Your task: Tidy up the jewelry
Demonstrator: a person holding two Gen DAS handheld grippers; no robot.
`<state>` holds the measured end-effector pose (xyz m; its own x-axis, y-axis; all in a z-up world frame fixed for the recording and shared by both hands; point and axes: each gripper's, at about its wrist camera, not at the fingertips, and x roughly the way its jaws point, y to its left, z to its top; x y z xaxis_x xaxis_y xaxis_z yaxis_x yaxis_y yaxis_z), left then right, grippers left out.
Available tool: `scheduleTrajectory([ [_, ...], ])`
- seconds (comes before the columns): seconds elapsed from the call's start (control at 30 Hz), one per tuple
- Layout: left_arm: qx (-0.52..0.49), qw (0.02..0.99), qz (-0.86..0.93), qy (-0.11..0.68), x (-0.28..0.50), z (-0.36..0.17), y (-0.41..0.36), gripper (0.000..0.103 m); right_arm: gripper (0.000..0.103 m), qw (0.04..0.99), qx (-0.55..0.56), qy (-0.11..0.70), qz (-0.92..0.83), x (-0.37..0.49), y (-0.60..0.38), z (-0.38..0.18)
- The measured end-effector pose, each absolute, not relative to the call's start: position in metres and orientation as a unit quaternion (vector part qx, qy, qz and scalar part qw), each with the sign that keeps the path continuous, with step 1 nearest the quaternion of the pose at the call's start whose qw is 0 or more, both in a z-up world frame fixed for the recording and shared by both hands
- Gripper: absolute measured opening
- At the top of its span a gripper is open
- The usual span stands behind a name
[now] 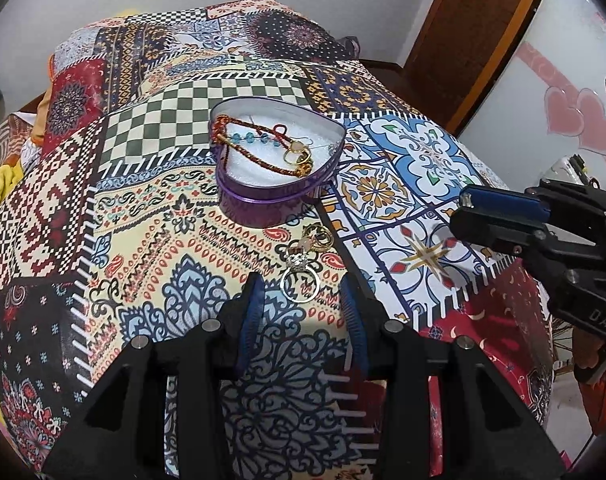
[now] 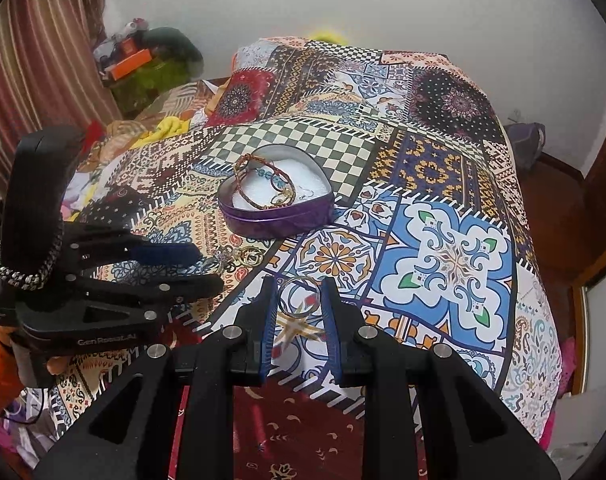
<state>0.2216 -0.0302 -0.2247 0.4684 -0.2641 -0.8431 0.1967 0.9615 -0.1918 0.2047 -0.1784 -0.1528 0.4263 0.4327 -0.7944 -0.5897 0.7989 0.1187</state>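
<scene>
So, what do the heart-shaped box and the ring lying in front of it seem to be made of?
The heart-shaped box looks like thin painted metal: glossy purple wall, bare silvery rim, probably tin. Its white lining could be foam or cloth; I cannot tell. The ring seems polished silver-coloured metal, since it glints, with a small sparkling setting, perhaps stones.

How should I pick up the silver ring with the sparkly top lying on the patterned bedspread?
Grip the silver ring across its plain round band, coming straight down from above. It lies flat on the patterned bedspread, its sparkly top pointing toward the purple heart-shaped tin, and the open left tongs straddle the band.
</scene>
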Motion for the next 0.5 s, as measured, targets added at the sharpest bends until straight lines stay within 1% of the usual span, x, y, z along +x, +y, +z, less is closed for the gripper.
scheduleTrajectory([
  [0.23,-0.032,0.855,-0.138,0.499,0.2304,-0.2283,-0.0324,0.039,0.020,0.840,-0.083,0.440,0.307,0.2025,-0.1788,-0.1556],
  [0.43,-0.008,0.860,-0.134,0.493,0.2286,-0.2287,-0.0376,0.038,0.020,0.839,-0.081,0.440,0.309,0.2031,-0.1792,-0.1544],
  [0.47,-0.005,0.860,-0.132,0.492,0.2284,-0.2287,-0.0379,0.038,0.020,0.840,-0.081,0.439,0.309,0.2032,-0.1789,-0.1544],
  [0.5,-0.003,0.861,-0.131,0.492,0.2279,-0.2286,-0.0379,0.033,0.020,0.840,-0.081,0.439,0.309,0.2029,-0.1794,-0.1540],
])
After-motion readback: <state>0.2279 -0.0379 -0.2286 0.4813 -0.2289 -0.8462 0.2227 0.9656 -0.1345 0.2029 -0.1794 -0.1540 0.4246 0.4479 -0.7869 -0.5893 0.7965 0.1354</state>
